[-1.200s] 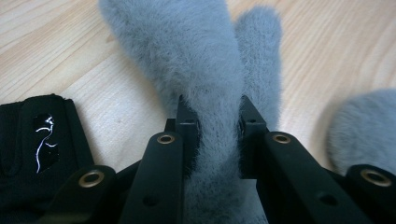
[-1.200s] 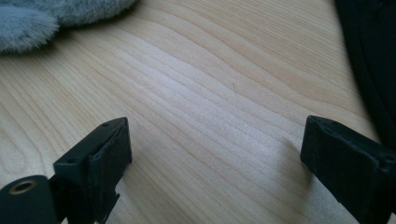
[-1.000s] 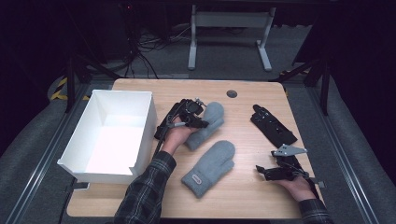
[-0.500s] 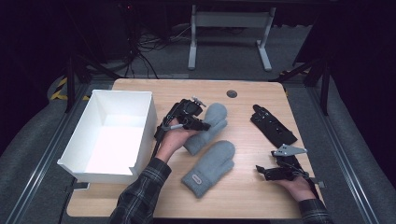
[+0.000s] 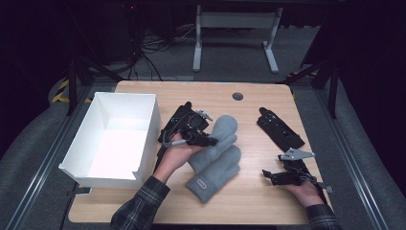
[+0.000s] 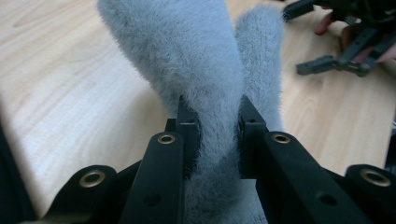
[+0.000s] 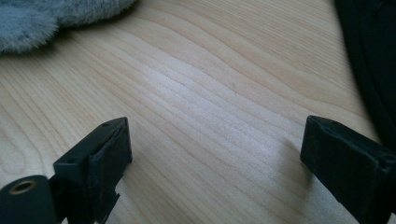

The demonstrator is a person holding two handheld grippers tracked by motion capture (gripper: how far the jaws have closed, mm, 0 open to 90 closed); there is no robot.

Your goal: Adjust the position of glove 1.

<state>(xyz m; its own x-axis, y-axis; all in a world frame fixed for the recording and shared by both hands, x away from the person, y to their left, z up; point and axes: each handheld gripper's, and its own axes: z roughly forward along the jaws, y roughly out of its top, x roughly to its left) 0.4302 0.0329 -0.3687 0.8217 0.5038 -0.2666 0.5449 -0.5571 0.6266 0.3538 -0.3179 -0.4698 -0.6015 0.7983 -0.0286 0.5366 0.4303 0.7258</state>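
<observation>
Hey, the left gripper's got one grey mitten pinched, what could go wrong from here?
The left gripper pinches only a narrow fold of the held mitten, so the fuzzy fabric might slip out.

That mitten lies across the second mitten, so the fuzz could catch and drag it along.

The box wall stands close beside the left hand; a low carry might snag the mitten on its rim.

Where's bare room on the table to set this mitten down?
Bare wood lies along the far edge between the white box and the black glove, and along the near edge below the second mitten. The middle is crowded: left gripper clamps a grey mitten; right gripper rests open.
</observation>
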